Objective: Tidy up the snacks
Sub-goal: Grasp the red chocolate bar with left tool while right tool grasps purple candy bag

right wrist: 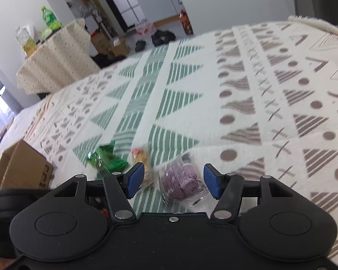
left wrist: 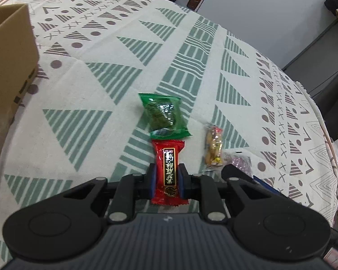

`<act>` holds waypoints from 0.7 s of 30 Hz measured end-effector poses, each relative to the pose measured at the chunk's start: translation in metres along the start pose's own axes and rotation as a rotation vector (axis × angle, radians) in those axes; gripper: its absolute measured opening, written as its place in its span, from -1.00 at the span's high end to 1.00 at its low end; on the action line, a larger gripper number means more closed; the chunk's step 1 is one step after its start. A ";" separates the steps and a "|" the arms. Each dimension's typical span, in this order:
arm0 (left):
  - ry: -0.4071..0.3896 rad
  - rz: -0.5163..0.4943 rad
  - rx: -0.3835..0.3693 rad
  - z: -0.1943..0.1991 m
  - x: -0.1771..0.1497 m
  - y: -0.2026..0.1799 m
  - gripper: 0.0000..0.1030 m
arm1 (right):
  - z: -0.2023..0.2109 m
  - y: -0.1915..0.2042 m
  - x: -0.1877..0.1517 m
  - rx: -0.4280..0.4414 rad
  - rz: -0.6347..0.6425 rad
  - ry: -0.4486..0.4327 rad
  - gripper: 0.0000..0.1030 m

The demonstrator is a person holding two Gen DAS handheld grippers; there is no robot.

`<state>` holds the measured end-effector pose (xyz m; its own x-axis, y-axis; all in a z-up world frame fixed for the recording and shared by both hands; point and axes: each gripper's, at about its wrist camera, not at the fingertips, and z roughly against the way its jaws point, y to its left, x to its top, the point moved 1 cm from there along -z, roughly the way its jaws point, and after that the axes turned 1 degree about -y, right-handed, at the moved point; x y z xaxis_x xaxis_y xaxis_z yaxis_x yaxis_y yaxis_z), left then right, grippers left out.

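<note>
My left gripper is shut on a red snack packet with a black label, which lies on the patterned tablecloth. Just beyond the packet lies a green snack packet; a clear yellow-and-red snack packet lies to the right. In the right wrist view my right gripper stands open around a clear packet with a purple snack, its blue pads apart from the wrapper. The yellow snack and the green packet lie just beyond to the left.
A cardboard box stands at the left of the cloth, seen also in the right wrist view. The right gripper's tip shows beside the purple packet. A second table with bottles stands beyond; shoes lie on the floor.
</note>
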<state>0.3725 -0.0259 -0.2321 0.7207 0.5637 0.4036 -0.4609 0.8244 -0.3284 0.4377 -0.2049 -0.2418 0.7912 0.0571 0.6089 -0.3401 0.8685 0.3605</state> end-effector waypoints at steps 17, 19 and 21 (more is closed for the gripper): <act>-0.075 0.010 0.009 0.056 -0.006 0.010 0.65 | 0.014 0.012 -0.009 -0.009 0.050 0.069 0.44; -0.089 0.013 0.008 0.064 -0.007 0.012 0.65 | 0.019 0.015 -0.008 0.009 0.049 0.062 0.49; -0.101 0.017 0.008 0.073 -0.008 0.014 0.65 | 0.024 0.020 -0.008 0.018 0.061 0.056 0.51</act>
<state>0.3224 -0.0148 -0.1780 0.6567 0.5797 0.4823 -0.4773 0.8147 -0.3294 0.4121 -0.1997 -0.2227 0.7957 0.1376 0.5899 -0.3973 0.8536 0.3368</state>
